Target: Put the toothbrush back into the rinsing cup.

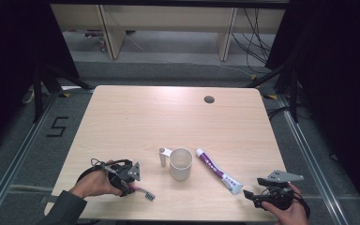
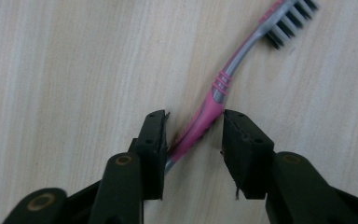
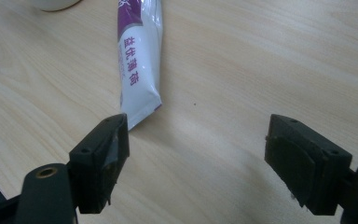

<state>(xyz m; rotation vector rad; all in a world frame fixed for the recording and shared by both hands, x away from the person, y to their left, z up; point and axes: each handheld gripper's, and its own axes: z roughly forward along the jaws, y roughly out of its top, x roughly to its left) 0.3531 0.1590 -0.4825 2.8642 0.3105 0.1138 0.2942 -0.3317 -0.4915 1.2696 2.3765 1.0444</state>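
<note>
A pink and grey toothbrush (image 1: 145,193) lies on the wooden table (image 1: 168,122) near its front left, bristle head toward the right. My left gripper (image 1: 130,190) stands over its handle. In the left gripper view the pink handle (image 2: 214,93) runs slantwise between the jaws of the left gripper (image 2: 193,119), which stand a little apart on either side of it. A white and purple toothpaste tube (image 1: 218,171) lies right of a white cup (image 1: 181,163). My right gripper (image 1: 248,193) is open just short of the tube's flat end (image 3: 137,70), with nothing between the jaws of the right gripper (image 3: 198,135).
The cup's handle (image 1: 162,156) sticks out to its left. A round cable hole (image 1: 209,99) sits near the table's far edge. The cup's base (image 3: 53,3) peeks in at the top left of the right gripper view.
</note>
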